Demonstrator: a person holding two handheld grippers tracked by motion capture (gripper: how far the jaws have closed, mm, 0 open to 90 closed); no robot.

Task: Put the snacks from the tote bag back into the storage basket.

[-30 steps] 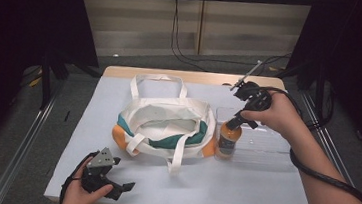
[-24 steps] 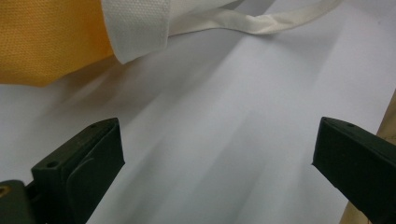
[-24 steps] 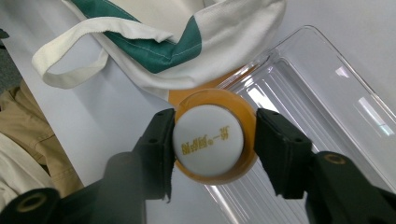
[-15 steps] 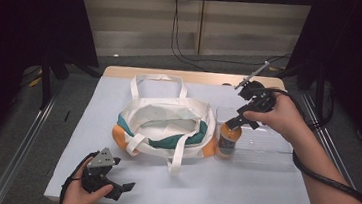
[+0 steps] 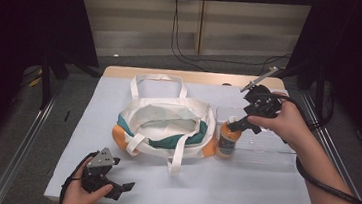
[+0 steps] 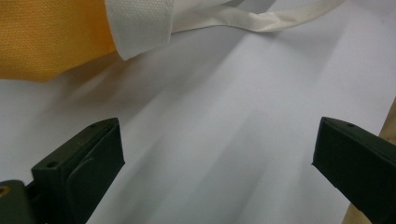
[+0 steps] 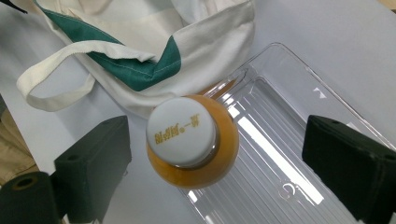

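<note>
Presently I am logging one bottle (image 7: 191, 140) of orange drink with a white cap, standing upright at the near corner of a clear plastic tray (image 7: 299, 140), just beside the tote bag (image 5: 166, 126). I am holding the right gripper (image 5: 244, 121) directly above the cap, jaws spread wide on either side and not touching it. I am judging the pick as barely begun: the bottle is ungrasped, and the lift and the move into the bag's open mouth are all remaining. I am resting the left gripper (image 5: 119, 186) near the front edge, jaws wide apart and holding nothing, close to the bag's orange corner (image 6: 51, 37) and a loose strap (image 6: 261, 21).

Surface: a table (image 5: 241, 188) covered in pale sheeting, wood showing along the far edge. Room: dark curtains at both sides, a slatted wall behind, cables (image 5: 185, 37) hanging down it, grey floor.
</note>
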